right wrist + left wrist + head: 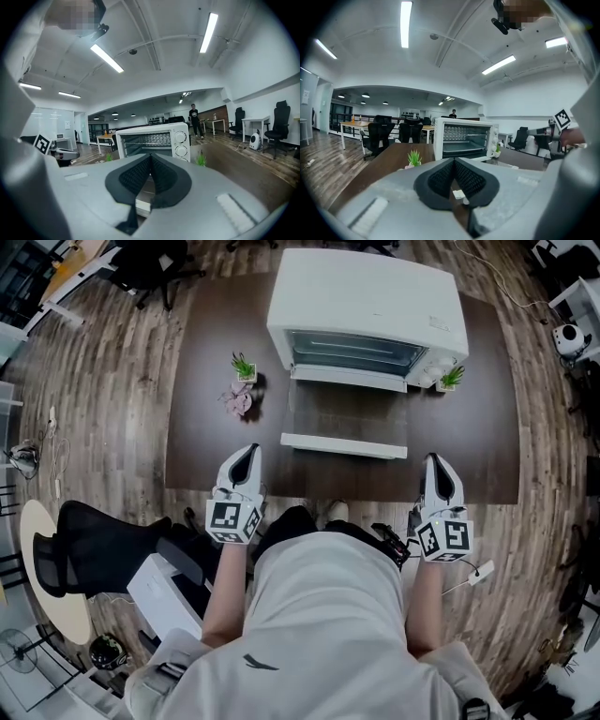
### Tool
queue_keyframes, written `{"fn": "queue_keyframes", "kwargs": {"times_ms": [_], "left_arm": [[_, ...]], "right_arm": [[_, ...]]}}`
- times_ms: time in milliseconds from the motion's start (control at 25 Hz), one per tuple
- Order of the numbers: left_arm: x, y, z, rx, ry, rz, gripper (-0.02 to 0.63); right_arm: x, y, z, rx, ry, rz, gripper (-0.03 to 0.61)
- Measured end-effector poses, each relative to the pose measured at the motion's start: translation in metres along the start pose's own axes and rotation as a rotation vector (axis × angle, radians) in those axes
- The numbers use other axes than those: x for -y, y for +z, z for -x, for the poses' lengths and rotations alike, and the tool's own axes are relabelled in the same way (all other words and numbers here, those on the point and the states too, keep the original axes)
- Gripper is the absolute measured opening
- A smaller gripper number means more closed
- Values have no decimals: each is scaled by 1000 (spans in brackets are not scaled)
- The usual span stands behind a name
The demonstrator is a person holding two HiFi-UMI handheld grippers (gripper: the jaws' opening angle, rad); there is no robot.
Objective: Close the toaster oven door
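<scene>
Left claw (246, 456), right claw (437, 465) – jaws together, empty – pointing forward.

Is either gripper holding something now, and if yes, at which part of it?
Nothing is held. The left gripper and the right gripper both have their jaws together and empty, apart from the open toaster oven door.

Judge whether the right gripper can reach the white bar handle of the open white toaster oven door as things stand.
Probably yes: only bare dark brown table lies between the right gripper and the white bar handle; the jaws are shut and empty.
</scene>
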State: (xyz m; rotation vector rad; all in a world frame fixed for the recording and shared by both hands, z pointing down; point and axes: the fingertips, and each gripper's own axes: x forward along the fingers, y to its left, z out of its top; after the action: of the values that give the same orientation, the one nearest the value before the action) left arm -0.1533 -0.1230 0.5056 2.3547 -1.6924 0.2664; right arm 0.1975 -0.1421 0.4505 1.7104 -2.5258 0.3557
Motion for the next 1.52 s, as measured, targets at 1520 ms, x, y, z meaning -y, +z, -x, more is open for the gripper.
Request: {"fn": "queue_keyframes", "kwargs": {"times_ms": [1520], "left_arm": [[43,-112,-88,-351,-250,161,164]], "right_arm": [[15,-18,-6,-56,-90,5,2]]}}
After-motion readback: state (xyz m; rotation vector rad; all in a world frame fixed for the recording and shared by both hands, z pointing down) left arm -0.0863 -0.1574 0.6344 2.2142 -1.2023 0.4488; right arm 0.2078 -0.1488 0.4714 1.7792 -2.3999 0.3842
